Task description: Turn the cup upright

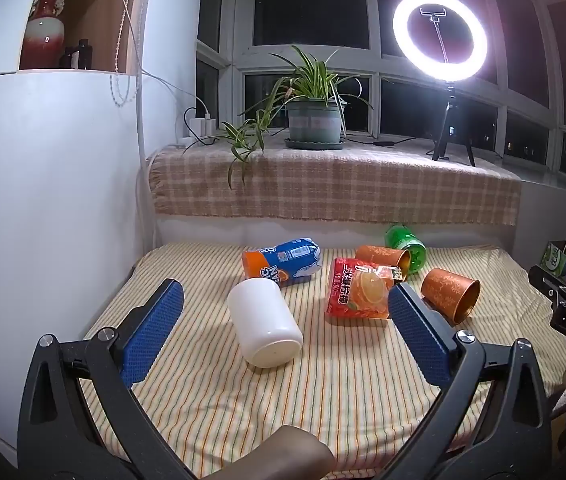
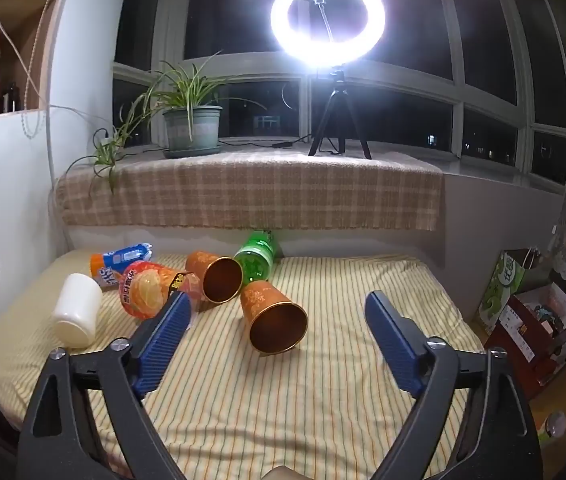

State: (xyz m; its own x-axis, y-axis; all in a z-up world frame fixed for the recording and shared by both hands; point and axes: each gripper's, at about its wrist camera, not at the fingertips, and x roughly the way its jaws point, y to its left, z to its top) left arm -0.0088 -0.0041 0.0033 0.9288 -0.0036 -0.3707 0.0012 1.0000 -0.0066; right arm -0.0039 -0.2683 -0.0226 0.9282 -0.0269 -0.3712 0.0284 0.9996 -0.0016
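White cup (image 1: 263, 322) is on its side on the striped cloth (image 1: 343, 380), base facing the left gripper (image 1: 285, 300), mouth pointing away toward the blue/orange snack bag (image 1: 283, 262) just behind it; so it's not flipped yet, basically nothing done afaict. Two more cups down too: an orange cup (image 2: 273, 318) to the right of the white one w/ its mouth toward the right gripper (image 2: 277, 312), and a second orange cup (image 2: 215, 276) behind that, touching the green bottle (image 2: 257, 258); red orange-print pack (image 1: 357, 292) sits between the white cup and those. Left gripper's fingers are spread wide, holding nothing, lined up either side of the white cup but short of it; right gripper also wide apart and empty, framing the near orange cup. Left to do imo: close in, grab, rotate, set it on its base.
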